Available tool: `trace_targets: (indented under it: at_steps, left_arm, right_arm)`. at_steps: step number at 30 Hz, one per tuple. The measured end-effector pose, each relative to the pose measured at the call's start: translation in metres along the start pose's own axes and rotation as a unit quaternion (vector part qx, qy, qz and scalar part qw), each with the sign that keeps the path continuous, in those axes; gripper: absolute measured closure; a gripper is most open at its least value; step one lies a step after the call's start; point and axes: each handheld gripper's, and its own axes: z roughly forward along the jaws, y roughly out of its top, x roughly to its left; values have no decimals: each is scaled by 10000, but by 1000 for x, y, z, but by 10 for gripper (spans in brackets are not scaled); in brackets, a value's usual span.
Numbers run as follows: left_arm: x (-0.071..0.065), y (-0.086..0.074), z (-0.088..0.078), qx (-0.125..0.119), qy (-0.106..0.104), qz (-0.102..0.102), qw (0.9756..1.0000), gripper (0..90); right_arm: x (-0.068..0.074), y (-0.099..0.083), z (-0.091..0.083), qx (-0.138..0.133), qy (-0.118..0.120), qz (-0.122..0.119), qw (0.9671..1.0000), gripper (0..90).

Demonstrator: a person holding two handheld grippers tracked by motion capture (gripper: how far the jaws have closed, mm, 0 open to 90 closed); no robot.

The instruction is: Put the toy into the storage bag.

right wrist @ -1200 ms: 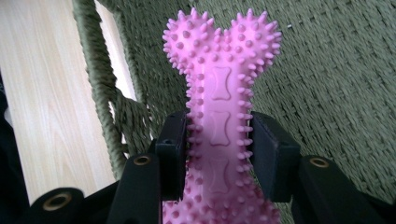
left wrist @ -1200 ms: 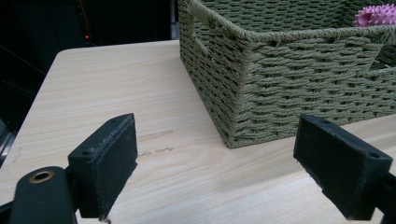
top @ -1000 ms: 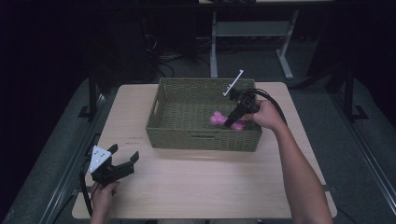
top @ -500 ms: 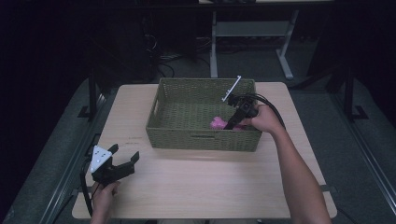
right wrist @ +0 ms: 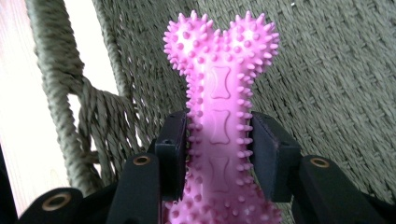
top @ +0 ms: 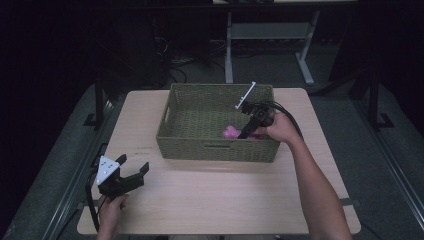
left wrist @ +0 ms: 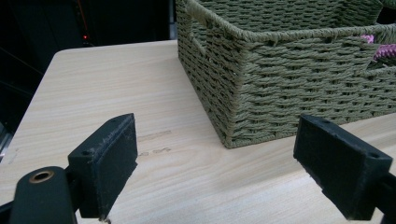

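Lowered deeper into basket [top: 215, 150]: right gripper [right wrist: 219, 140], jaws pinching pink spiky bone toy [right wrist: 219, 70]. Left gripper [left wrist: 215, 168] unmoved on table [top: 210, 200], jaws spread.

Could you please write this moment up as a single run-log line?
right gripper: shut on pink spiky bone toy, inside woven basket | left gripper: open, holds nothing, over table
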Motion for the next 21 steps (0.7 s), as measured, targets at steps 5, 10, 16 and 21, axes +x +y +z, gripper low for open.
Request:
trace_targets:
  at_steps: [5, 10, 16, 21]
  left_arm:
    - [-1, 0, 0, -10, -4, 17, 10000, 130]
    - [0, 0, 0, -4, -7, 13, 10000, 130]
    - [1, 0, 0, -15, 0, -25, 10000, 130]
    - [0, 0, -1, -14, 0, 14, 10000, 130]
  right_arm:
    - [0, 3, 2, -19, -5, 19, 10000, 573]
    - [0, 7, 7, 29, -44, 33, 10000, 571]
    - [-2, 8, 9, 50, -93, 81, 9999, 559]
    - [-1, 8, 3, -133, -65, 120, 9998, 557]
